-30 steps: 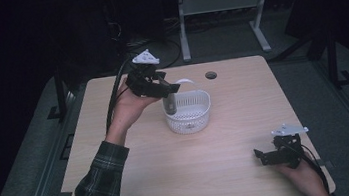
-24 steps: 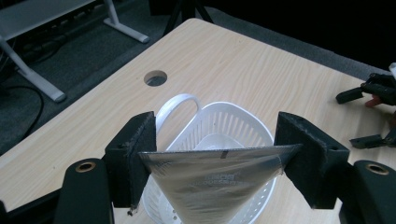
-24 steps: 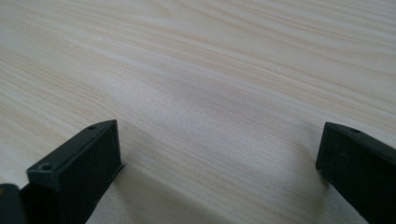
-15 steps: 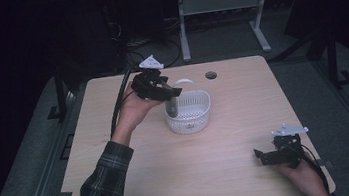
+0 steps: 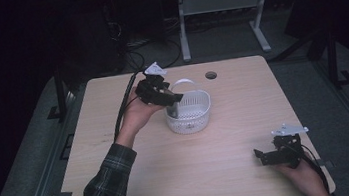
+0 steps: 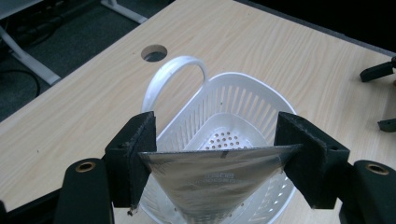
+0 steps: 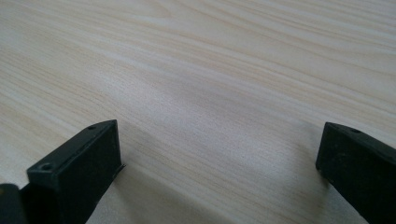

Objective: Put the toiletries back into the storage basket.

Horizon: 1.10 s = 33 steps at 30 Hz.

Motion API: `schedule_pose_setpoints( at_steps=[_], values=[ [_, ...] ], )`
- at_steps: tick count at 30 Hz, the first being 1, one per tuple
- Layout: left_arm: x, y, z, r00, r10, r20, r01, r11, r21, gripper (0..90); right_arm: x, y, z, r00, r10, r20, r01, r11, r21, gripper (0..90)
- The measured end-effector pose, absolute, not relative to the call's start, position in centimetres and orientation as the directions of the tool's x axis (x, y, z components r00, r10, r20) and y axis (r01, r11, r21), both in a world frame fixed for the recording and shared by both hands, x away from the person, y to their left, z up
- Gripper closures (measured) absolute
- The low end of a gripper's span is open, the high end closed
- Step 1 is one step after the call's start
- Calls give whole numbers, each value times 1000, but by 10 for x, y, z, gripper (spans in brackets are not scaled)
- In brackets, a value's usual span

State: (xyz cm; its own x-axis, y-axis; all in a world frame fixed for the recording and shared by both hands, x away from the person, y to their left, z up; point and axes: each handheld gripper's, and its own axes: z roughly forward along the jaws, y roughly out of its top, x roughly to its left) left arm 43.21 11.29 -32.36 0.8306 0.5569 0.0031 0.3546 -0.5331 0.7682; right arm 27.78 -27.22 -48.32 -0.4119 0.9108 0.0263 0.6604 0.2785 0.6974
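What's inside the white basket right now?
The basket shows its bare perforated floor. The silver pouch held by the left gripper covers its near part, so anything there is hidden.

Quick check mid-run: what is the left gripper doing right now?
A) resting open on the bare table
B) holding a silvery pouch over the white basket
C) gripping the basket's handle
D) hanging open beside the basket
B: the left gripper clamps a silvery pouch edge to edge above the white basket.

Your left gripper [image 6: 219, 163] pinches a silvery cone-shaped piece [image 6: 210, 179] between its jaws, low in the frame, above the white basket [image 6: 233, 98] at centre on the wooden surface [image 6: 70, 107].
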Motion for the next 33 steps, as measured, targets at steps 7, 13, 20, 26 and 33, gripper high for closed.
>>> schedule_pose_setpoints(
  at_steps=[7,13,20,26,33],
  values=[
    [433,109,-334,831,556,3,363,-546,755,295,278,-272,-483,-412,911,26,661,279,697,0],
    [433,107,-342,831,556,6,368,-558,744,295,278,-272,-483,-412,911,26,661,279,697,0],
    [433,107,-348,828,560,6,375,-562,738,295,278,-272,-483,-412,911,26,661,278,697,0],
    [433,106,-352,830,558,1,381,-567,730,295,278,-272,-483,-412,911,26,661,279,697,0],
    [433,106,-354,831,556,2,383,-575,723,294,278,-272,-483,-412,911,26,661,279,697,0]
  ],
)
